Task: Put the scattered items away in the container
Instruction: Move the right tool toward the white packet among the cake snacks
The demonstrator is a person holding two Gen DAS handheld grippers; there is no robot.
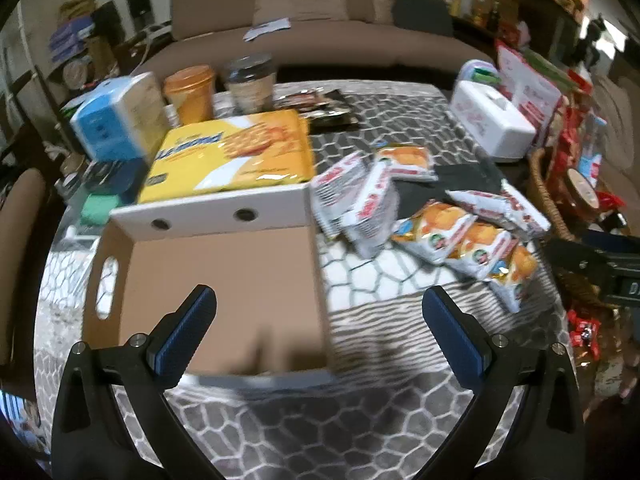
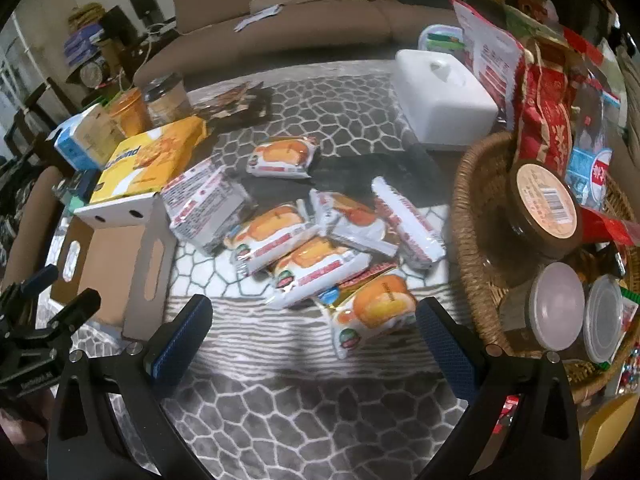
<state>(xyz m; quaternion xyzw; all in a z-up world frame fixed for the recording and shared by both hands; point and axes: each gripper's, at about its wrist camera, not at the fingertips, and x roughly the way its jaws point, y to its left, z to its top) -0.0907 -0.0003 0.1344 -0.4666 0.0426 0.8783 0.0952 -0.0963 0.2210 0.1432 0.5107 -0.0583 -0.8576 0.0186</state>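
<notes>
An open cardboard box (image 1: pixel 224 280) lies empty on the patterned tablecloth; it also shows at the left in the right wrist view (image 2: pixel 108 264). Several white-and-orange snack packets (image 1: pixel 448 236) lie scattered to its right, and they fill the middle of the right wrist view (image 2: pixel 312 248). My left gripper (image 1: pixel 320 328) is open and empty, hovering over the box's near right corner. My right gripper (image 2: pixel 314 328) is open and empty, just in front of the nearest packet (image 2: pixel 372 308). The left gripper also shows at the left edge of the right wrist view (image 2: pixel 52 300).
A yellow biscuit pack (image 1: pixel 236 160) lies behind the box, with a blue-and-white pack (image 1: pixel 116 124) and two jars (image 1: pixel 190 94) beyond. A white tissue box (image 2: pixel 444 100) stands at the back right. A wicker basket (image 2: pixel 476 216) full of jars and bags is at the right.
</notes>
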